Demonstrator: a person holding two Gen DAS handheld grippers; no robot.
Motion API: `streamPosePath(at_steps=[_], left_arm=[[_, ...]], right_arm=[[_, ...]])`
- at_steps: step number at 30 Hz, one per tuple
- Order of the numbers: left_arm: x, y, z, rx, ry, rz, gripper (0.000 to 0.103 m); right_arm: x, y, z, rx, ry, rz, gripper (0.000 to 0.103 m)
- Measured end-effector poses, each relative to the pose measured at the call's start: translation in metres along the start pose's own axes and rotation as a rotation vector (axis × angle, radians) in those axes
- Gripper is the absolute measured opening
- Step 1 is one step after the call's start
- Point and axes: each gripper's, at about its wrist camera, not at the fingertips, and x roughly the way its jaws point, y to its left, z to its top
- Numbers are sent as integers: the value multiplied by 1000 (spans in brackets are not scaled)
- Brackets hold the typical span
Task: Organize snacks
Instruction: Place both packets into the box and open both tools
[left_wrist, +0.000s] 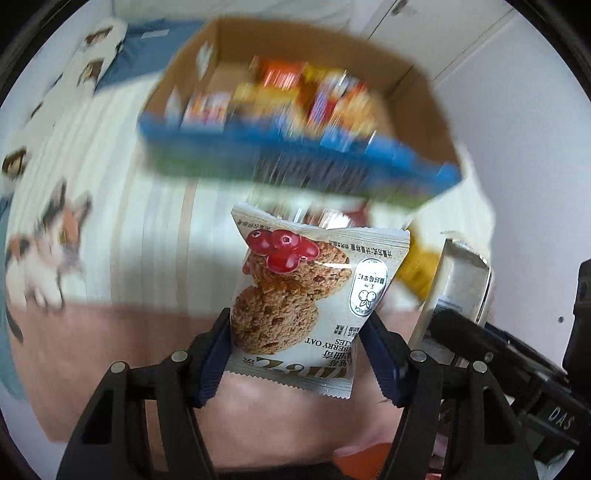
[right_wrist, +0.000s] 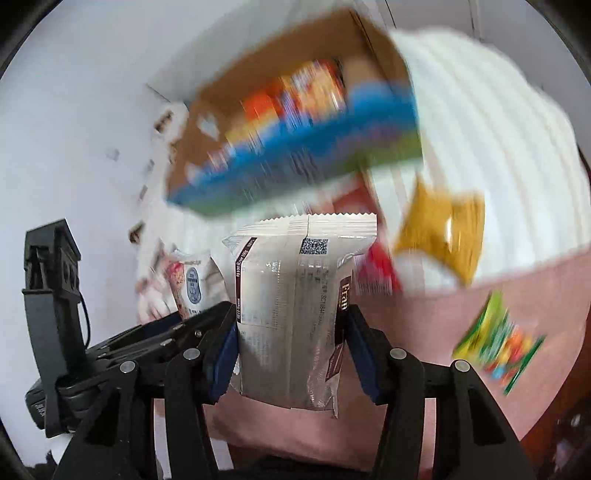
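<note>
Carrying snacks boxward, left gripper (left_wrist: 299, 354) clamped a cookie packet (left_wrist: 306, 295), right gripper (right_wrist: 291, 350) a white packet (right_wrist: 295, 295); next, release inside the cardboard box (left_wrist: 424, 110).

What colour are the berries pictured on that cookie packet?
Red, atop brown oat cookies on the cookie packet; clearest in the left wrist view.

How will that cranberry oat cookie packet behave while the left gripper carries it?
The cookie packet, pinched at its sides by the left gripper, is probably light. It stands upright, so likely fairly stiff. The glossy film may slip, and the cookies could crack under a harder squeeze.
</note>
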Motion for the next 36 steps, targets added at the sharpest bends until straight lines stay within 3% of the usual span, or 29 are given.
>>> streamPosePath(at_steps=[5,8,12,16,22,28,31,33,35,36], left_arm=[[-23,-11,74,25,-74,21,65],[-30,-8,125,46,-103,62,65],[-10,0,190,43,-70,116,65],[22,16,228,17,3,155,66],[82,44,272,-30,129,208,66],[114,53,285,-33,206,279,67],[130,63,284,-64,252,281,68],[135,66,286,-50,266,280,77],[136,66,284,-47,256,257,86],[135,65,284,-46,252,248,89]], right_arm=[[-34,24,82,-69,-106,-48,57],[-26,41,128,-99,-138,-107,57],[-7,43,183,-106,-118,-195,57],[27,30,221,-63,-60,-256,57],[79,12,239,0,16,-287,57],[114,2,239,17,72,-326,57],[130,-3,236,24,152,-332,59],[139,-1,234,0,188,-351,70],[142,1,234,-5,190,-348,92],[142,2,235,1,190,-344,96]])
